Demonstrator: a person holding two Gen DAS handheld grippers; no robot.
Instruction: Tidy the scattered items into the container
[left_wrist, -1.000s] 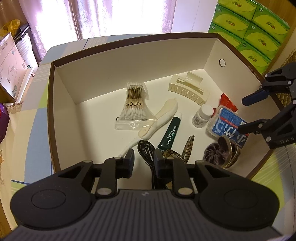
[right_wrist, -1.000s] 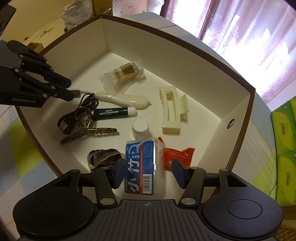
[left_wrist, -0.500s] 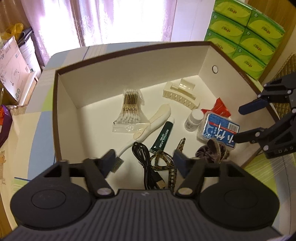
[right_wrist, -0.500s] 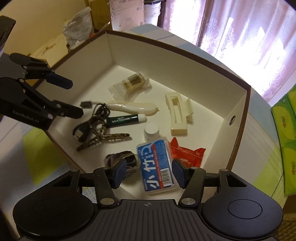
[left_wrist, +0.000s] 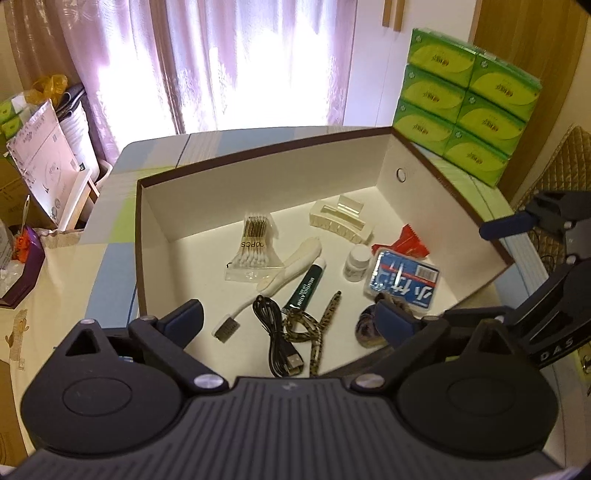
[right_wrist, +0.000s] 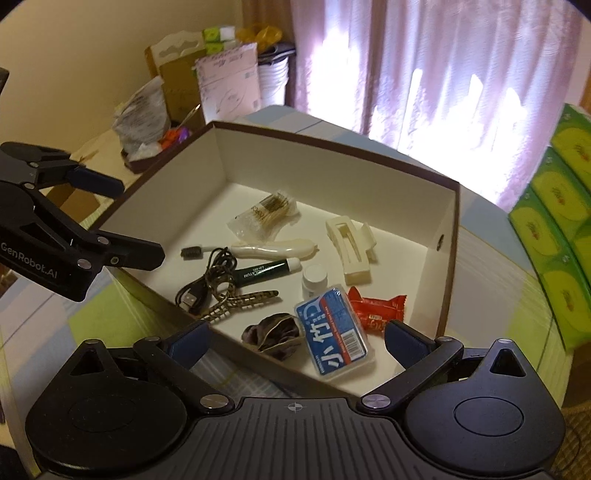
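Both wrist cameras are looking down over spread fingers into the box (left_wrist: 147, 229) from its near rim, left one facing rightward, sharing its interior.

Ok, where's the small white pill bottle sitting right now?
The white pill bottle stands upright on the floor of the box, between the green Mentholatum tube and the blue floss case, just in front of the cream hair claw.

The scrunchie (left_wrist: 365, 325) sits half hidden behind a gripper finger, the cable's (left_wrist: 275, 332) plug end runs under the gripper body, and the small bottle's (right_wrist: 314, 282) label is unreadable.
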